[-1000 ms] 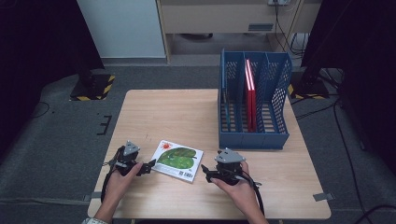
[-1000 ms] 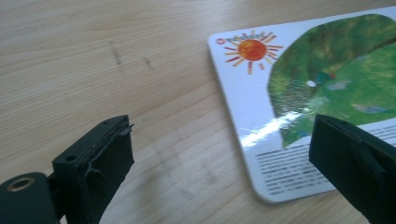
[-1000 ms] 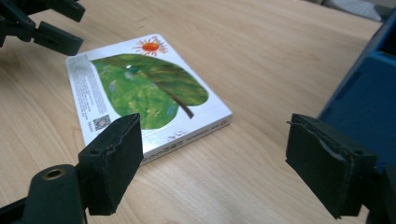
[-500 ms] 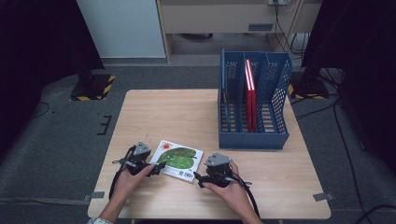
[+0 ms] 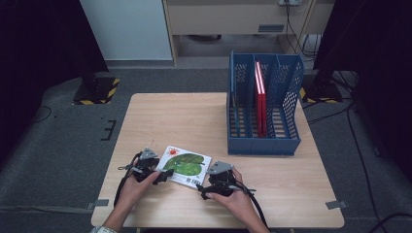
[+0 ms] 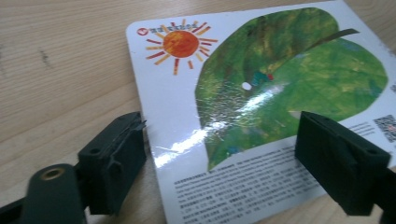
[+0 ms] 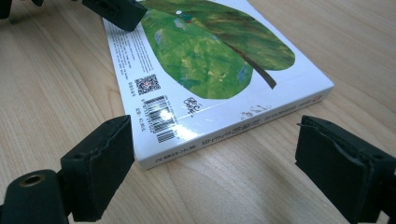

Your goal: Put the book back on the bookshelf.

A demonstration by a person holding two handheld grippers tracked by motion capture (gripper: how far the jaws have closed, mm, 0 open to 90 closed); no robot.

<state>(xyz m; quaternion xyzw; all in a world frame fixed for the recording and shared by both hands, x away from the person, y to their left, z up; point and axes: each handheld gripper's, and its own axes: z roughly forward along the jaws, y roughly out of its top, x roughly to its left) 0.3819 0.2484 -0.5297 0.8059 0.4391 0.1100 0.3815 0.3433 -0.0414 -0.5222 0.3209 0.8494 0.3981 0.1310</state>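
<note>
Clearly nothing is lifted yet: the book [image 5: 184, 166] lies flat on the surface [image 5: 194, 116], left tool [image 5: 163, 175] at its nine o'clock edge, jaws just closing, right tool [image 5: 201, 189] at five o'clock, opening, neither gripping.

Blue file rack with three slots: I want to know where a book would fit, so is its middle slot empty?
No, the blue file rack has upright red books in its middle slot.

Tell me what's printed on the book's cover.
A big green leaf with an orange sun on white, on the book; clearest in the left gripper view.
</note>
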